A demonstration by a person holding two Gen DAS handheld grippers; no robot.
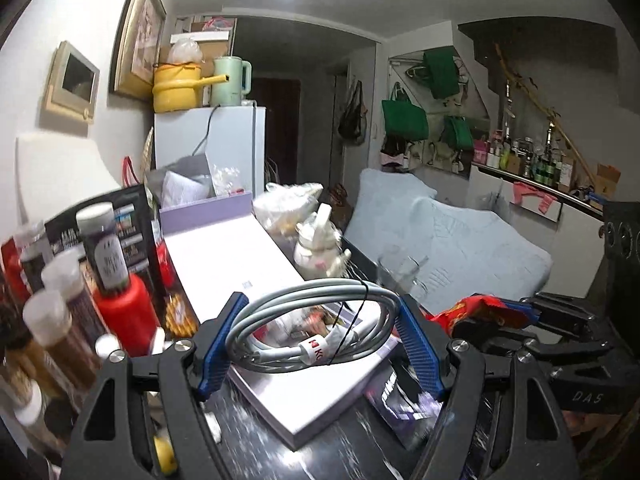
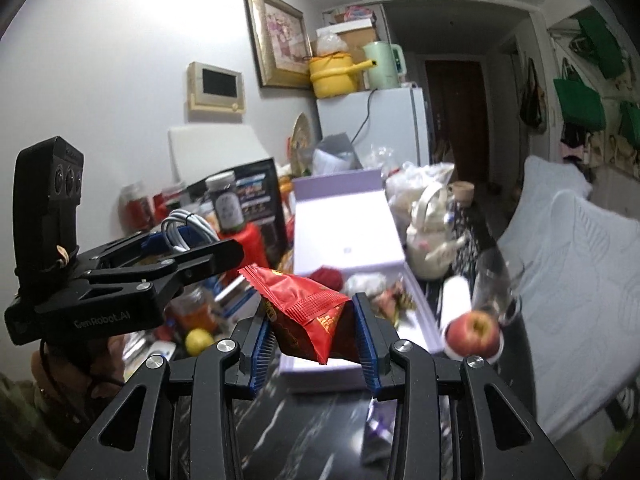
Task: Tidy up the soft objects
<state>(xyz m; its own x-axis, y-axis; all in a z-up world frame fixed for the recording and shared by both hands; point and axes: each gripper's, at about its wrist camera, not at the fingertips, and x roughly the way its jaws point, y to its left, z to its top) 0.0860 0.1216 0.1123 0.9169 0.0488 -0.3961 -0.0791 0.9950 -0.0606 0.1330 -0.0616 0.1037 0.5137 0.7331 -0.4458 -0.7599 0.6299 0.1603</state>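
My left gripper [image 1: 320, 344] is shut on a coiled grey cable [image 1: 308, 320] with a white label band, held above the lavender box [image 1: 224, 248]. It also shows in the right wrist view [image 2: 180, 240], where the cable [image 2: 182, 228] sticks up between its fingers. My right gripper [image 2: 314, 336] is shut on a red snack packet [image 2: 308, 308], held above the dark tabletop in front of the open lavender box [image 2: 344, 232]. In the left wrist view the right gripper [image 1: 516, 316] and the red packet [image 1: 472, 310] are at the right.
Several jars and a red bottle [image 1: 124, 308] crowd the left. A cream ceramic pot [image 1: 320, 248], a glass [image 2: 496, 284] and an apple [image 2: 474, 332] on a white roll stand right of the box. A lemon [image 2: 198, 340] lies on the left. A light-blue covered sofa [image 1: 452, 248] is beyond.
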